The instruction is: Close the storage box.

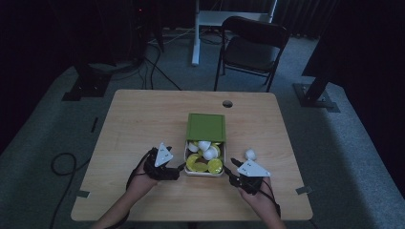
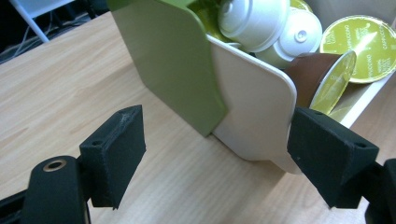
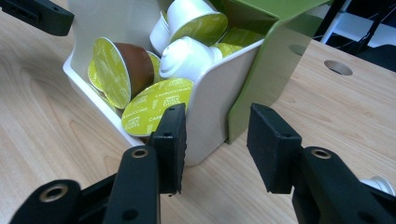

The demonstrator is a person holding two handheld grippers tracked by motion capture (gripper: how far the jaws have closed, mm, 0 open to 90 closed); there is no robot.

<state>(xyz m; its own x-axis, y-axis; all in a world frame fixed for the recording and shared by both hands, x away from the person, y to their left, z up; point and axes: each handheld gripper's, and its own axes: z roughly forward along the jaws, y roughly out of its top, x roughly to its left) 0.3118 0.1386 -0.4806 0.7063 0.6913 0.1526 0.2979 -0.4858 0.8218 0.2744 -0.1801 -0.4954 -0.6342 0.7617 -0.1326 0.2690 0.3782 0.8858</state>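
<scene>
Table: light wooden rectangular tabletop (image 1: 143,124), round cable hole (image 1: 227,103) near the far edge
Chair: black folding chair with metal legs (image 1: 250,47), beyond the table's far side
Desk frame: white metal desk leg and base (image 1: 196,33), left of the chair
Floor: grey carpet (image 1: 344,157), black cables (image 1: 62,164) looping at the left
Stands: dark metal base plates (image 1: 317,98), either side of the table

The high view looks forward and down from above the light wooden table (image 1: 143,124), well away from the white-and-green capsule box (image 1: 206,128). Both gripper views sit low and close, facing that box (image 2: 252,121) (image 3: 219,98) from opposite sides.
</scene>
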